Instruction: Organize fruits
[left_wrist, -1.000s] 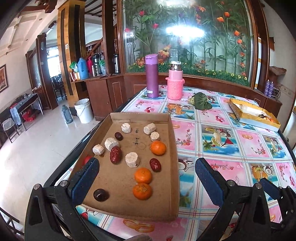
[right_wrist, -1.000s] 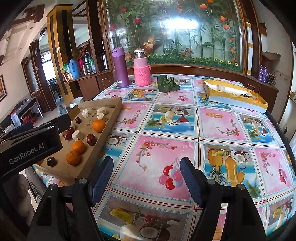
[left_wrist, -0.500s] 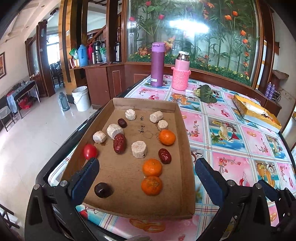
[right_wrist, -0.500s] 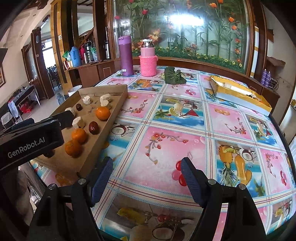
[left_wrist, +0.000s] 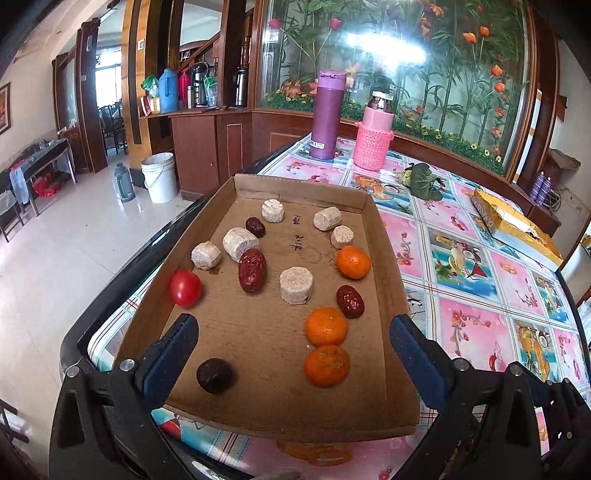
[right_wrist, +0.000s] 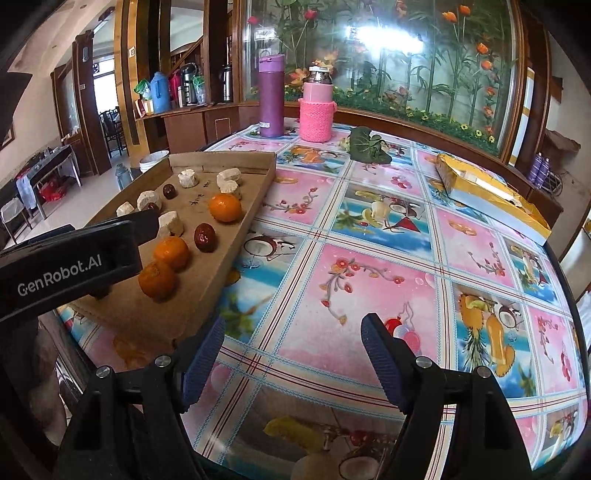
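A shallow cardboard tray (left_wrist: 373, 221) lies at the table's left edge, also in the right wrist view (right_wrist: 240, 236). It holds three oranges (left_wrist: 326, 326), a red tomato (left_wrist: 185, 288), red dates (left_wrist: 252, 270), a dark plum (left_wrist: 215, 375) and several pale cylinder pieces (left_wrist: 296, 285). My left gripper (left_wrist: 293, 354) is open and empty, hovering over the tray's near end, fingers either side of the plum and near oranges. My right gripper (right_wrist: 293, 363) is open and empty over the patterned tablecloth, right of the tray. The left gripper's body (right_wrist: 70, 258) hides part of the tray.
A purple flask (left_wrist: 328, 115) and a pink knit-covered flask (left_wrist: 373, 133) stand at the table's far end. A green leafy item (left_wrist: 421, 181) lies beyond the tray. A yellow box (left_wrist: 513, 225) sits at the far right. The table edge drops to the floor on the left.
My left gripper has swung left and lowered toward the tray, bringing the tomato into view. My right gripper moved slightly forward and down over the tablecloth. Both stay open.
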